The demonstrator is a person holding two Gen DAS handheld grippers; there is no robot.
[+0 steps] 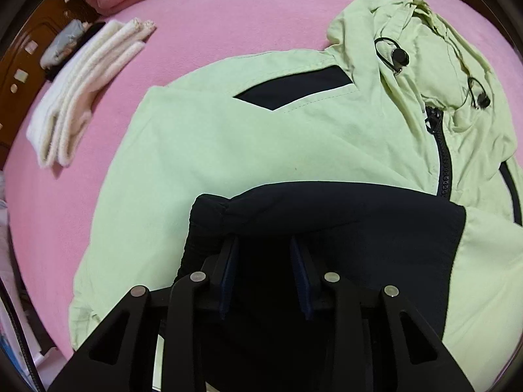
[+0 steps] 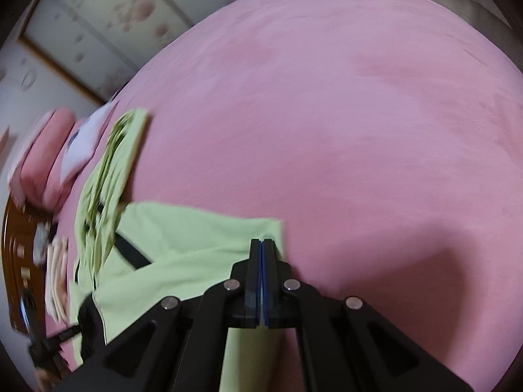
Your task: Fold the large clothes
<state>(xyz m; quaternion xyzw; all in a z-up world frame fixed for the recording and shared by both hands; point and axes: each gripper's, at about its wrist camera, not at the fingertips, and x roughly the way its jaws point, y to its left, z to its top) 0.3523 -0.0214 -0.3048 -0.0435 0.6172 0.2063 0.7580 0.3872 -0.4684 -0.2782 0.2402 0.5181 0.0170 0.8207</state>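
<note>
A: Lime-green hooded jacket (image 1: pixel 248 150) lies spread on the pink bed (image 1: pixel 228 16), hood (image 1: pixel 425 32) at the far end, zipper up. Which step is this?

B: A sleeve fold, I judge. The left tongs (image 1: pixel 264 254) stand spread, with the navy sleeve cuff (image 1: pixel 294 212) lying loose between them, across the chest.

A: And the right tongs (image 2: pixel 262 245)?

B: Pressed together at the jacket's green edge; whether cloth is pinched there I cannot tell, the view is blurred.

A: Next?

B: Probably bring that side over to meet the sleeve, keeping the panel flat, clear of the folded cream towels (image 1: pixel 81 91).
</note>
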